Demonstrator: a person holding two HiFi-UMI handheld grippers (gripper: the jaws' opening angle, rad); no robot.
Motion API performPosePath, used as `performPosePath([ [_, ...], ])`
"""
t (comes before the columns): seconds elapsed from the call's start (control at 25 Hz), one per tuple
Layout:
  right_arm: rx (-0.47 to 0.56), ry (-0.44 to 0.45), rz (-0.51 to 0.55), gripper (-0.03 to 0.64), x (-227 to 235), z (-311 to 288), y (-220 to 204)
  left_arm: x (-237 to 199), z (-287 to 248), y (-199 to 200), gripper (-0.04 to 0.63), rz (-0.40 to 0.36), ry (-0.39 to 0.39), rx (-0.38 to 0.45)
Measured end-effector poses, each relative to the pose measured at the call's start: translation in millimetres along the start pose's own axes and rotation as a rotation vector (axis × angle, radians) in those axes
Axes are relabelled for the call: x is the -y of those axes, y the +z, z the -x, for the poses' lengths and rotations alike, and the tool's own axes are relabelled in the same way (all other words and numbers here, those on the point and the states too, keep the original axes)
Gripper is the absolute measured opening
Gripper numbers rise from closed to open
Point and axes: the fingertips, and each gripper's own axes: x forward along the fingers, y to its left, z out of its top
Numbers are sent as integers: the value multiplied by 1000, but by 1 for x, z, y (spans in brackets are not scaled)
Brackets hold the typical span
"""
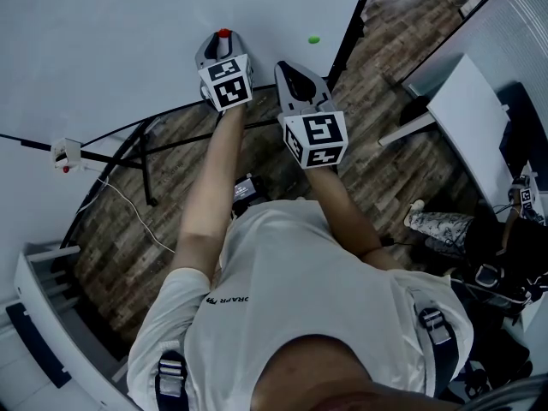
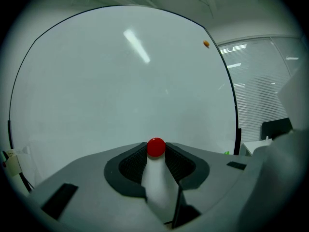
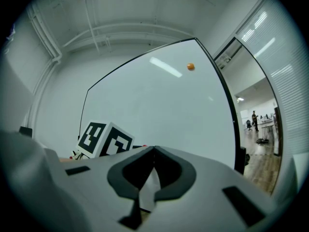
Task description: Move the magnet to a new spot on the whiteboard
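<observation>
At the upper left of the head view, the whiteboard (image 1: 111, 50) filled the frame, its black frame (image 1: 349, 37) running down the right side with wood floor (image 1: 377, 67) beyond it. The left gripper (image 1: 223, 43) was raised to the board with the red magnet (image 1: 224, 33) pinched at its tips; whether the magnet touched the surface could not be told from there. A small green magnet (image 1: 314, 38) sat on the board to the right, near the frame, and the right gripper (image 1: 287, 65) hung just beside the left one, between it and that edge. Bare board spread to the left and above. In the left gripper view, the left gripper (image 2: 156, 152) was clamped on the red magnet (image 2: 155, 147), its dark pads pressing it from both sides. The whiteboard (image 2: 120, 91) ahead was blank nearly all the way across, with an orange magnet (image 2: 206, 44) high up by the right edge of the frame (image 2: 232, 95). In the right gripper view, the right gripper (image 3: 153, 152) had its jaws together with nothing between them. The whiteboard (image 3: 154, 110) showed wide and bare, the orange magnet (image 3: 190, 66) near its top right corner, and the left gripper's marker cube (image 3: 104, 139) low at the left.
</observation>
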Motion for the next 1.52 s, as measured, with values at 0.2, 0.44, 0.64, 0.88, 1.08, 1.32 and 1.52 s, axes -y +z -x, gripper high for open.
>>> performPosePath([
  [0.2, 1, 4, -9, 12, -1, 0, 0, 1, 2, 2, 118, 10, -6, -2],
  [0.44, 1, 4, -28, 12, -1, 2, 0, 2, 5, 3, 118, 38, -24, 13],
  [0.64, 5, 4, -32, 12, -3, 4, 2, 0, 11, 6, 126, 41, -26, 26],
  [0.88, 2, 7, -30, 12, -4, 4, 0, -1, 15, 4, 126, 45, -23, 31],
  [1.08, 1, 8, -29, 12, -6, 4, 0, -1, 22, 5, 124, 51, -22, 41],
  [1.32, -1, 11, -27, 12, -9, 4, -2, 0, 37, 9, 98, 54, -27, 71],
  [1.52, -1, 14, -28, 12, -12, 4, -3, 0, 43, 4, 74, 42, -22, 63],
])
